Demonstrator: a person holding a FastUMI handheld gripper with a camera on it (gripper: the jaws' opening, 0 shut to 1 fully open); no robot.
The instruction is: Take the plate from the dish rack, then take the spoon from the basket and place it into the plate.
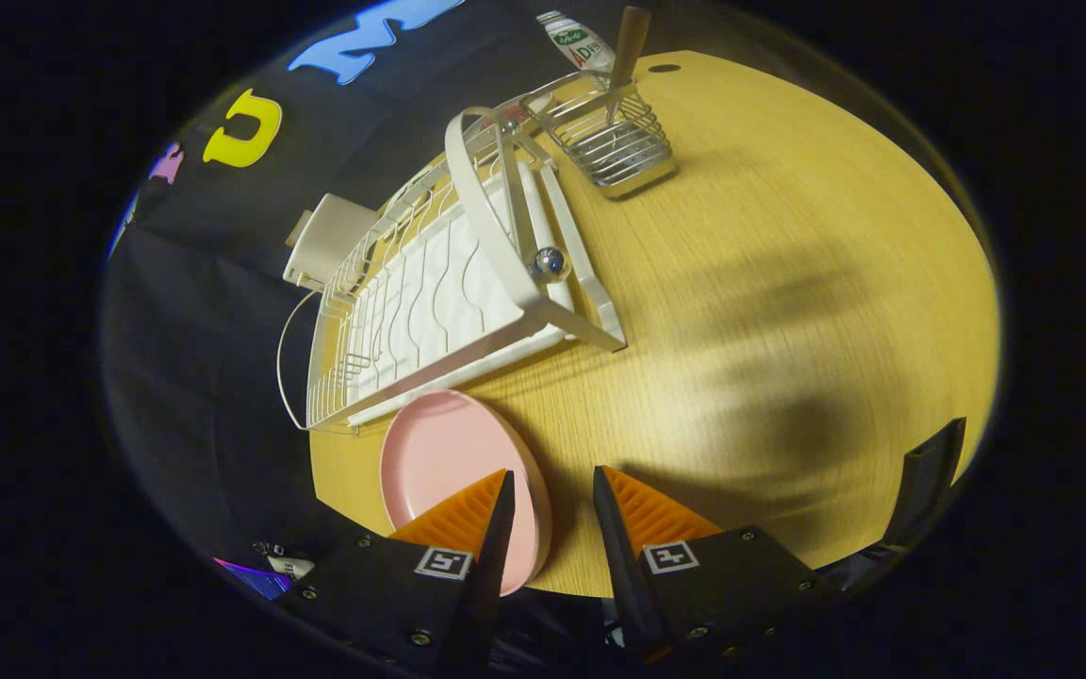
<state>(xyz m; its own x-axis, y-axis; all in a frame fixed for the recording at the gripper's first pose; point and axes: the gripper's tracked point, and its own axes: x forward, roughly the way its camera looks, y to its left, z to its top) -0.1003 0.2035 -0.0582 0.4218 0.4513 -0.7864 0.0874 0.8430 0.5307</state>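
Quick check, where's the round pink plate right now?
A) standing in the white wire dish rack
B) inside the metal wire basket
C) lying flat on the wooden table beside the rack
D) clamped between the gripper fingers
C: the round pink plate lies flat on the wooden table, just below the white wire dish rack; the gripper is open, one finger overlapping the plate's edge in view and bare table showing in the gap.
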